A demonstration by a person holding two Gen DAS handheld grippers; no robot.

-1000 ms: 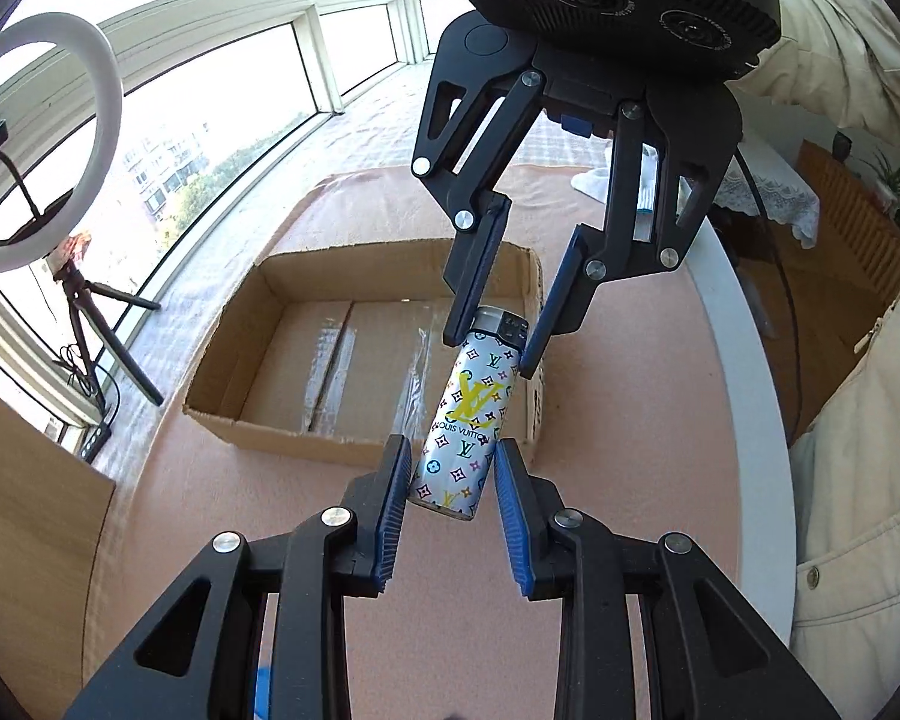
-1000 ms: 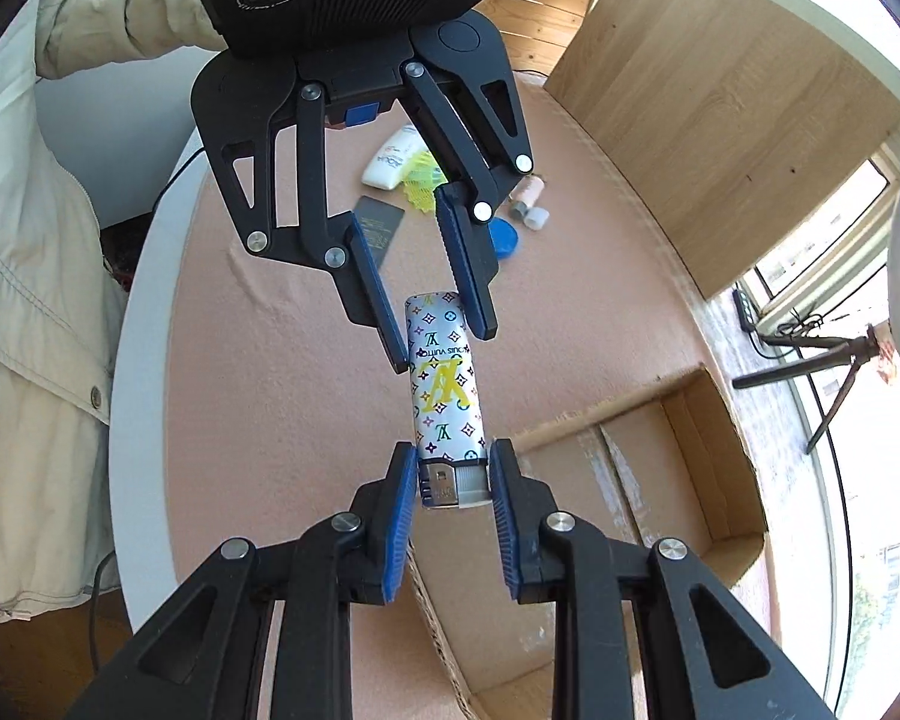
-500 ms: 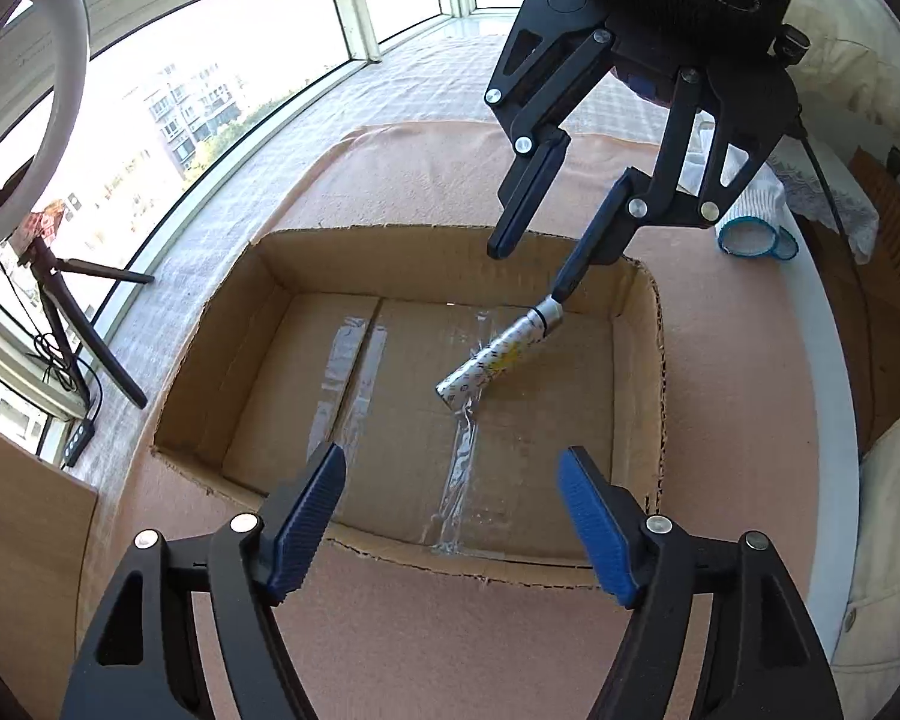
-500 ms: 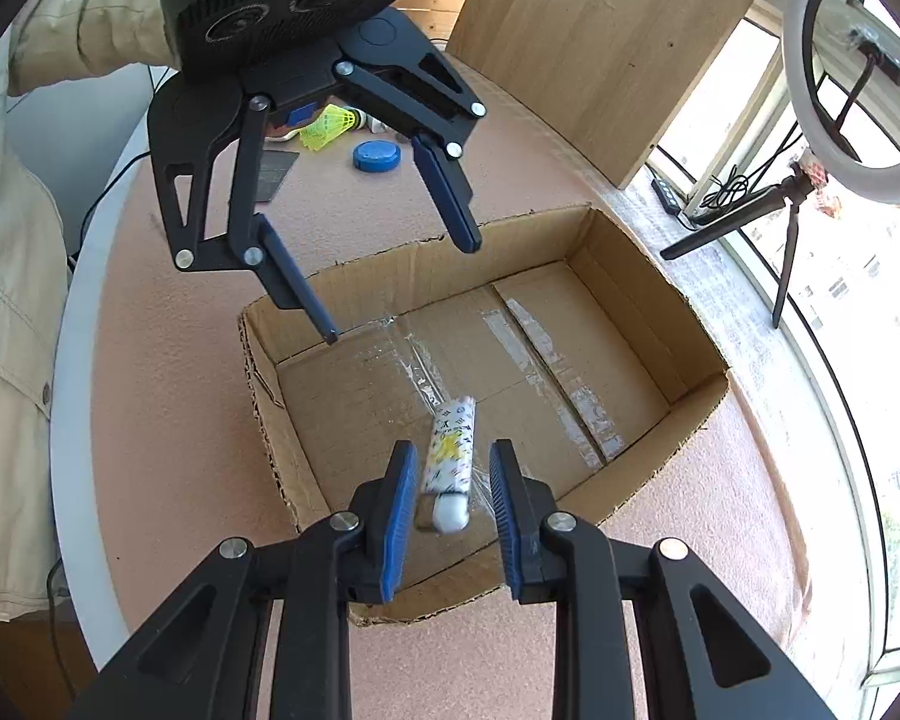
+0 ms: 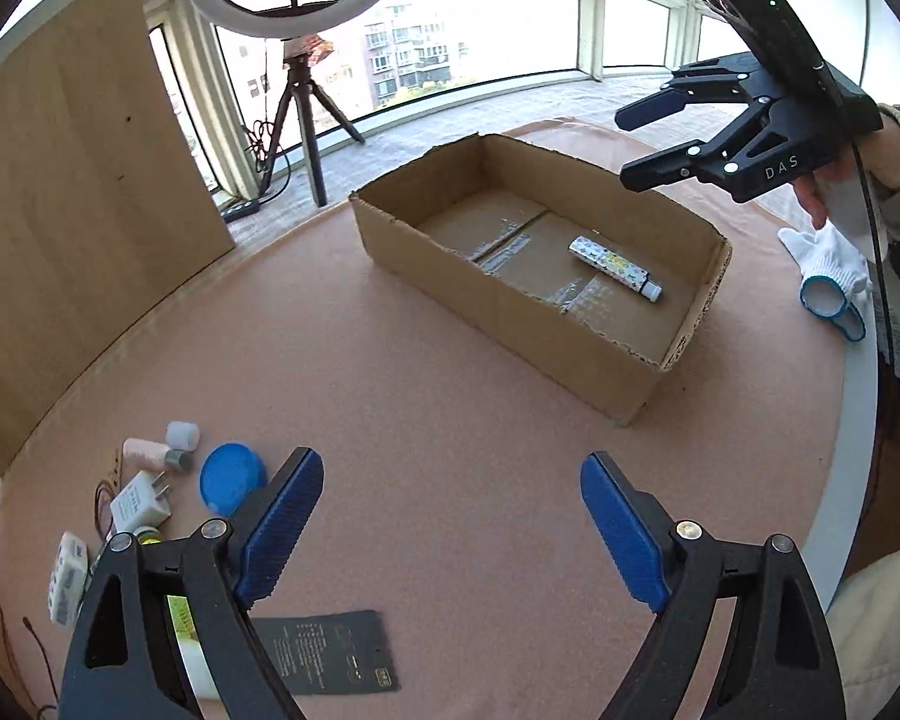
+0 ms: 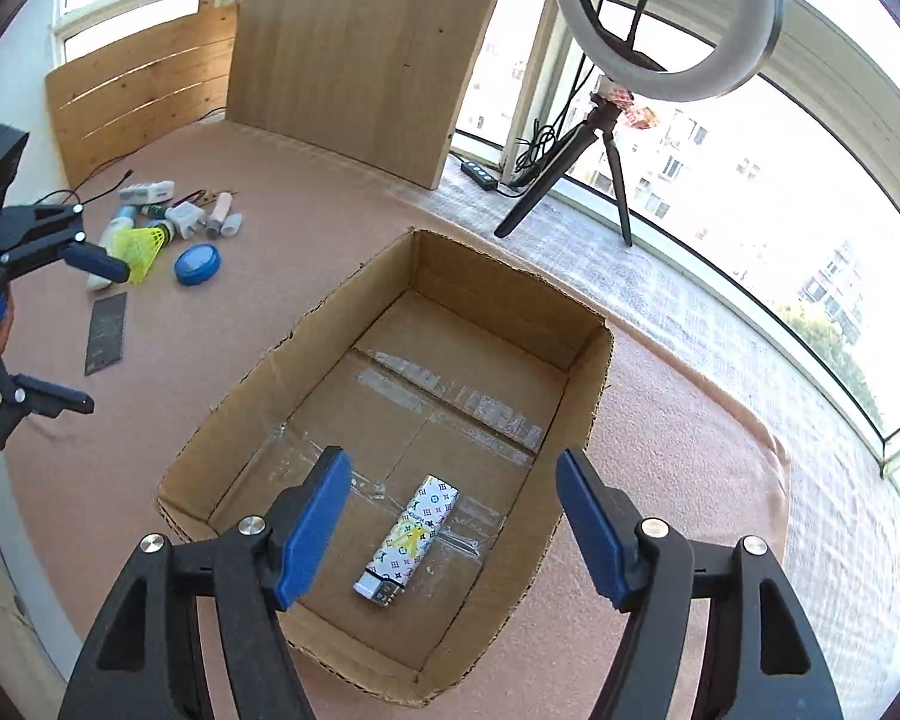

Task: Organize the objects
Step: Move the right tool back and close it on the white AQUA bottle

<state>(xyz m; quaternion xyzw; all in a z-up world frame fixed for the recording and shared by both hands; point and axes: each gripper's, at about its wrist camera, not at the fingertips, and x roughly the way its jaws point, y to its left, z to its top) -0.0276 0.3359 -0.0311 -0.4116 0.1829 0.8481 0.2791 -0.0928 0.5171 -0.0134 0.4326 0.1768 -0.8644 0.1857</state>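
A white lighter with a coloured monogram print (image 6: 411,540) lies flat on the floor of the open cardboard box (image 6: 306,330), near its front corner. My right gripper (image 6: 450,457) hovers over it with its jaws opening, and the pads are clear of the lighter. From the left wrist view the lighter (image 5: 615,267) lies in the box (image 5: 510,312), and the right gripper (image 5: 630,144) hangs above the box's far right side. My left gripper (image 5: 450,459) is away from the box over bare table, jaws opening, with nothing between them. It also shows at the left edge of the right wrist view (image 6: 90,336).
A pile of small things lies left of the box: a blue lid (image 5: 232,477), a white plug (image 5: 141,501), a pink tube (image 5: 147,450), a dark card (image 5: 324,651) and a yellow shuttlecock (image 6: 144,243). A white glove and blue tape rings (image 5: 834,306) lie near the table's right edge. A wooden board (image 5: 78,210) stands behind.
Both grippers held the lighter above the table. The left let go and swung toward the small things. The right carried it into the box and released it onto the floor.
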